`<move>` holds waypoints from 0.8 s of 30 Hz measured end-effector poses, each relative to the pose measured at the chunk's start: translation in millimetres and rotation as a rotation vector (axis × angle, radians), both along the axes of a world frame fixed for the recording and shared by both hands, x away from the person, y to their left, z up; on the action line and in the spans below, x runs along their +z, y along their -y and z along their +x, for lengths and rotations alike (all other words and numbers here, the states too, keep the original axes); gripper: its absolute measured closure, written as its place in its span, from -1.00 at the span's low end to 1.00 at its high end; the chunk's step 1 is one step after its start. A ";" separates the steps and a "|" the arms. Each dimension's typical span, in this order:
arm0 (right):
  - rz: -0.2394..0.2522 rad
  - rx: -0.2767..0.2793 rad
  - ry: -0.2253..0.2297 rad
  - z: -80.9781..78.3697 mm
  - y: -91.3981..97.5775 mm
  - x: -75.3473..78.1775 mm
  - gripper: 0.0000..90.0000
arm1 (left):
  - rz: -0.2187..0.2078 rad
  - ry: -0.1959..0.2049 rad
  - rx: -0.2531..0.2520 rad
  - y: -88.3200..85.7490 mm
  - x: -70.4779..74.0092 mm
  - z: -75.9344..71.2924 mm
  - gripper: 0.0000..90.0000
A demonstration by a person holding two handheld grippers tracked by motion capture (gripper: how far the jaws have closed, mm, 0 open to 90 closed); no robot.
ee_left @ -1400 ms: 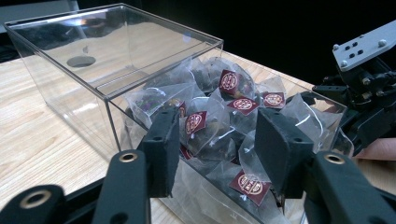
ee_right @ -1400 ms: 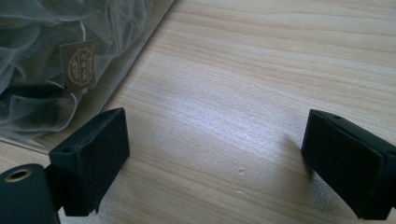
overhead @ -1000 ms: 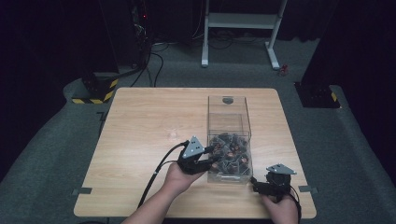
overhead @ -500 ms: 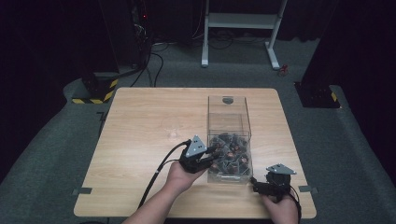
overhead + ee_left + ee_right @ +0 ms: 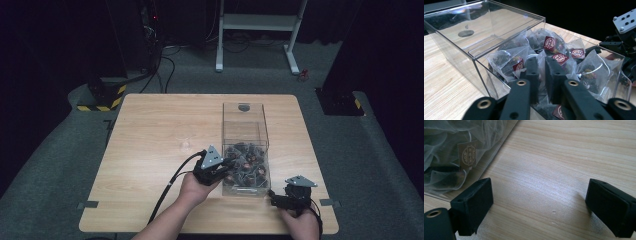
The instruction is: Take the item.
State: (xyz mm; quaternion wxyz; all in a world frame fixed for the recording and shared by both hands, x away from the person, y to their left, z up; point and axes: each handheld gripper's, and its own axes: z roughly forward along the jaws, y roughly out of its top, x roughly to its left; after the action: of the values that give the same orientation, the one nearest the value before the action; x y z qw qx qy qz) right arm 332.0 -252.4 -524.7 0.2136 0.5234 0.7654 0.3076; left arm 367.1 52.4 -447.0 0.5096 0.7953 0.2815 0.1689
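Two black jaws of my left tongs [image 5: 541, 75] have just been closing on a tea bag [image 5: 537, 63] in the clear box [image 5: 245, 117] near the table's [image 5: 150, 130] front edge, so a lift looks next, while my right tongs [image 5: 539, 207] rest open.
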 end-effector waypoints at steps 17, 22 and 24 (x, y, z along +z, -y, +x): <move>0.000 0.001 0.000 0.0 -0.1 0.0 -0.83 | -0.075 0.015 -0.002 -11.4 7.0 -6.1 1.00; 0.000 0.001 0.000 0.0 -0.1 0.0 -0.83 | -0.101 0.016 -0.003 -15.6 9.5 -8.0 1.00; 0.000 0.001 0.000 0.0 -0.1 0.0 -0.83 | -0.111 0.016 -0.005 -16.8 11.0 -9.3 1.00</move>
State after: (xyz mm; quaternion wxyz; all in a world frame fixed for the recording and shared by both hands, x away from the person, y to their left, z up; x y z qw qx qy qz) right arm 332.0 -252.3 -524.7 0.2134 0.5230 0.7656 0.3077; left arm 357.8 69.2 -436.0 0.5556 0.7651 0.2845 0.1582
